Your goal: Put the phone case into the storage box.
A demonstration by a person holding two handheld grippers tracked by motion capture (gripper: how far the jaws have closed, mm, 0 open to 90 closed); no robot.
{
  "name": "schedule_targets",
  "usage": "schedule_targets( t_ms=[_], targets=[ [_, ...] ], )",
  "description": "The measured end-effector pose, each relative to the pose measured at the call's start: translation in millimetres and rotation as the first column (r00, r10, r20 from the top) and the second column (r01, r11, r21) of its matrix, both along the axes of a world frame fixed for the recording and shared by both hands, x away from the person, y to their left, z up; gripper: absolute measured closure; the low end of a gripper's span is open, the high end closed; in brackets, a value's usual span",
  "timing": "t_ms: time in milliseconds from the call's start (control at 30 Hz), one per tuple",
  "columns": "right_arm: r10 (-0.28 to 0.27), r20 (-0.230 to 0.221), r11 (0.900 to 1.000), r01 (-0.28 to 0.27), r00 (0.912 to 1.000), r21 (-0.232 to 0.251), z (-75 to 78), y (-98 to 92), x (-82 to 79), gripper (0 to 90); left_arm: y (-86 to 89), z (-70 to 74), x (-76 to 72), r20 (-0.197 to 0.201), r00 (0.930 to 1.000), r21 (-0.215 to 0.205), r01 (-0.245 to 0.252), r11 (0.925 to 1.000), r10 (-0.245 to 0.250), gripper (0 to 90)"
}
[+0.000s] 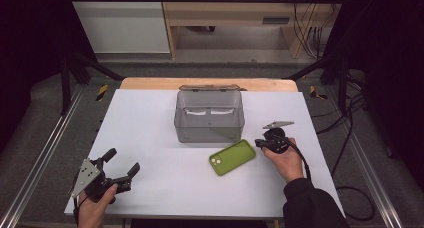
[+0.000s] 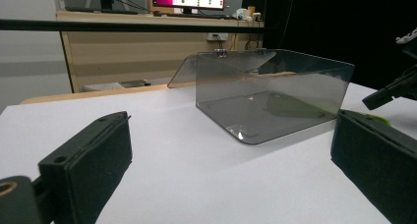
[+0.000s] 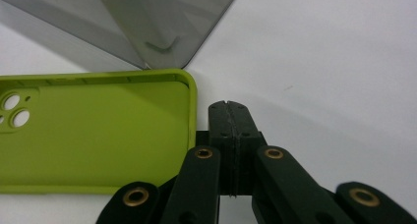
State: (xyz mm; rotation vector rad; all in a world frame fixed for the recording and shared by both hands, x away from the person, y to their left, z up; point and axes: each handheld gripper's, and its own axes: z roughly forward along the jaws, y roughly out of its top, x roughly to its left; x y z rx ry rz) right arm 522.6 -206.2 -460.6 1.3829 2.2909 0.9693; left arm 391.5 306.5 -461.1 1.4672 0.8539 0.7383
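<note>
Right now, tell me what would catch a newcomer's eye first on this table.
The lime green phone case stands out most, lying hollow side up near the middle of the white table. Just behind it sits a smoky clear box with its lid swung back. The right gripper rests at the case's edge, jaws shut, holding nothing.

- Lime-green soft phone case (image 1: 232,157): lies flat on the white table, open side up, camera cutouts (image 3: 14,110) at its near-left end, turned at a slant.
- Its far-right end sits just in front of the smoky transparent plastic box (image 1: 209,119), near the box's front right corner.
- That box stands upright mid-table, hinged lid swung open behind it.
</note>
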Motion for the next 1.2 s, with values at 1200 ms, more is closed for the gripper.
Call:
schedule_targets(
  t_ms=[1200],
  targets=[
    [0.229,-0.035,0.973,-0.229,0.9728,0.009,-11.6,98.3,-63.1,90.0,1.7,0.0,1.1,-0.007,0.9999,0.003,-0.015,0.9999,0.015,2.5]
  ],
)
